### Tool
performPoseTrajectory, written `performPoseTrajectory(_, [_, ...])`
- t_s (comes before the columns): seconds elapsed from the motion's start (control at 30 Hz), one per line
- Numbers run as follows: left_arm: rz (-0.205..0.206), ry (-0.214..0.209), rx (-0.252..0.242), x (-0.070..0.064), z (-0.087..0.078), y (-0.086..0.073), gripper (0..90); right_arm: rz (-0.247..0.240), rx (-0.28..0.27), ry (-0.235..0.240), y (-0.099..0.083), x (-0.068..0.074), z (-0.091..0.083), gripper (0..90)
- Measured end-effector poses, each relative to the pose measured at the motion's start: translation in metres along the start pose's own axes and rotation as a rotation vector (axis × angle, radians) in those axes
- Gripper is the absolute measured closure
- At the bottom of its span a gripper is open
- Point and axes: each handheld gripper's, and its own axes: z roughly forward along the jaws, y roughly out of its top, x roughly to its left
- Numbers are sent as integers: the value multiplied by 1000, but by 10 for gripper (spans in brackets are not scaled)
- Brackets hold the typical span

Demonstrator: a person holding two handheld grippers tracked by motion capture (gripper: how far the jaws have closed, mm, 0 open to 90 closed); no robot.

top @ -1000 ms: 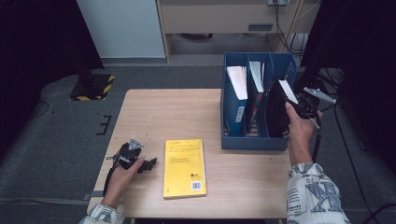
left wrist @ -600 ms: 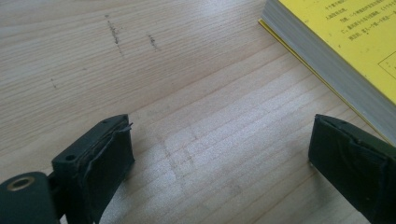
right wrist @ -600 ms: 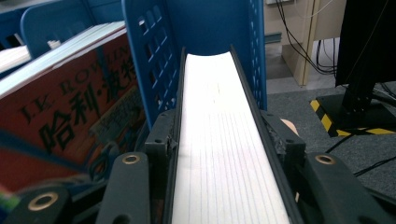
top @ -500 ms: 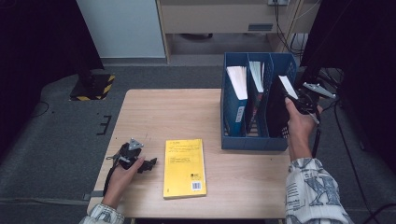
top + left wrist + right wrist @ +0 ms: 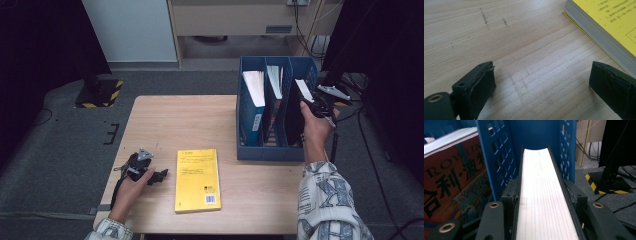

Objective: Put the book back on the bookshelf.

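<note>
- High view: right gripper (image 5: 311,104) holds a dark-covered book (image 5: 296,115) in the blue file rack's (image 5: 270,150) rightmost slot; left gripper (image 5: 161,176) rests on the tabletop (image 5: 190,120).
- Left gripper view: fingers (image 5: 477,87) spread, empty; yellow book (image 5: 609,27) just right of them.
- Right gripper view: fingers (image 5: 510,195) pinch the book's covers, page edges between; likely stiff, weighty, best clamped across both covers.

The high view looks down on the whole table (image 5: 200,120); both gripper views sit close, along their jaws.

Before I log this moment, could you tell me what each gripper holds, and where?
The right gripper clamps the black-covered book across its covers, page edge showing; the left gripper holds nothing.
</note>
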Motion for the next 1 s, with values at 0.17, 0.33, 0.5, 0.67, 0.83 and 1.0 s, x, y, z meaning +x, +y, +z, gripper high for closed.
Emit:
performPoseTrajectory(0.17, [2,0,3,-1,0,0,57,-35,12,7,-1,7,-1,510])
performPoseTrajectory(0.33, [1,-2,2,0,0,0,57,-43,16,25,-1,13,-1,481])
performPoseTrajectory(0.5, [1,-1,0,0,0,0,58,-21,-1,64,2,13,-8,417])
performPoseTrajectory(0.67, [1,0,2,0,0,0,58,5,-9,108,2,11,-17,330])
performPoseTrajectory(0.83, [1,1,3,-1,0,0,57,-21,-7,119,-1,9,-24,245])
performPoseTrajectory(1.0, [1,1,3,-1,0,0,58,-25,-5,127,-3,8,-30,154])
